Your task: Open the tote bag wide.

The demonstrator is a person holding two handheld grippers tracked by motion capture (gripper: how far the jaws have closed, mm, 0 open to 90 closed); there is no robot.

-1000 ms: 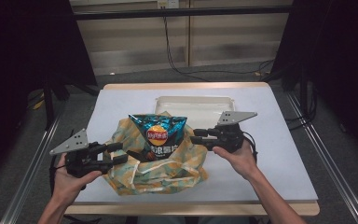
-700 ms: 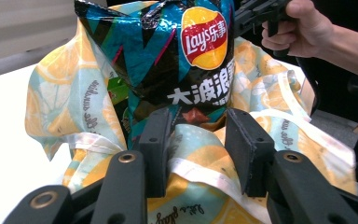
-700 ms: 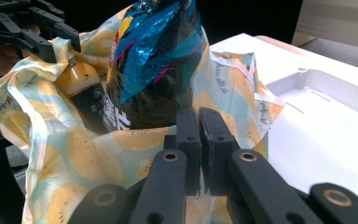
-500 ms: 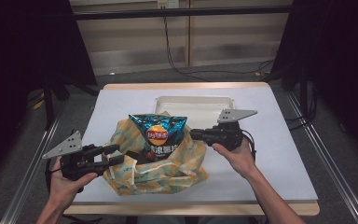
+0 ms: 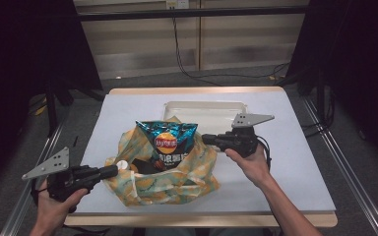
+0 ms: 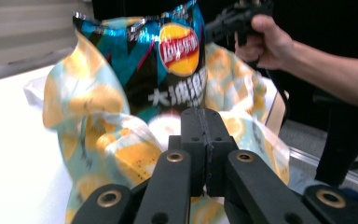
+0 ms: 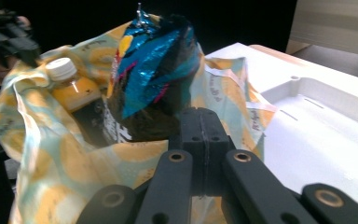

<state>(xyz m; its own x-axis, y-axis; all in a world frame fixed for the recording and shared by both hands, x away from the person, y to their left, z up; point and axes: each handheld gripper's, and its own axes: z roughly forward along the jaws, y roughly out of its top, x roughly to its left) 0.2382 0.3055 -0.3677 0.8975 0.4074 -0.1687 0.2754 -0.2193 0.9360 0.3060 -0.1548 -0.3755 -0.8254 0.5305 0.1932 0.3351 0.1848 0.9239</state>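
A yellow and teal patterned cloth bag (image 5: 177, 183) lies on the white table. In it stand a blue chips packet (image 5: 167, 142) and an orange drink bottle with a white cap (image 5: 122, 165). My left gripper (image 5: 114, 170) is at the bag's left rim; its jaws have just been closing and now pinch the fabric. My right gripper (image 5: 205, 139) has also just closed, on the right rim beside the packet. In the left gripper view the shut jaws (image 6: 205, 122) sit low in front of the chips packet (image 6: 168, 60). The right gripper view has its shut jaws (image 7: 204, 122) at the bag's edge (image 7: 121, 161), with the bottle (image 7: 72, 88) at left.
A shallow white tray (image 5: 211, 110) lies on the table just behind the bag. Bare table surface (image 5: 295, 162) stretches to the right of my right hand. Dark floor, frame rails and cables surround the table.
My left gripper has moved left and toward the table's near edge, and the bag's left rim has come along with it. Both pairs of jaws have closed. The right hand has kept its place.
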